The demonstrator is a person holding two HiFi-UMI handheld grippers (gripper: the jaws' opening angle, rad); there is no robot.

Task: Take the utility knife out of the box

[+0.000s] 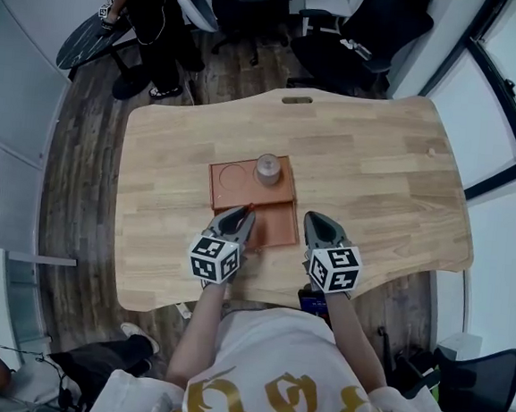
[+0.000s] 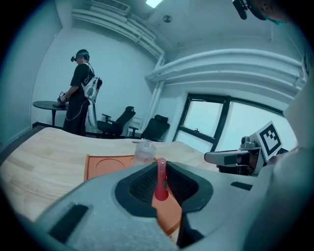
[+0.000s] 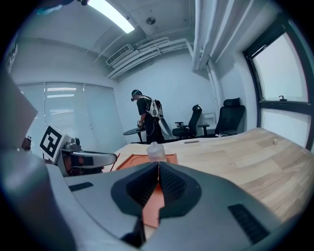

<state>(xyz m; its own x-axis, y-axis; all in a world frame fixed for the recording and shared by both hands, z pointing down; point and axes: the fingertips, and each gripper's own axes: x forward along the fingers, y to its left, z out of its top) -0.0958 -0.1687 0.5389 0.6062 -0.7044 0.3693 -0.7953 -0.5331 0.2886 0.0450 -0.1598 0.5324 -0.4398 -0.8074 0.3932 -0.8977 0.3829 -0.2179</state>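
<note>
The knife is pinched upright between the pads of my left hand-held gripper, over the near part of the box. My right hand-held gripper hangs alongside, jaws together on nothing. To do this well I'd lift straight up until I'm clear of the box edge. The handle looks thin, so I'd grip firmly, avoid the bottle ahead, then move to bare counter.

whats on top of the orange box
A small clear bottle stands on the orange box, beside a round recess. The left gripper, holding the red utility knife, hides its near left corner.
</note>
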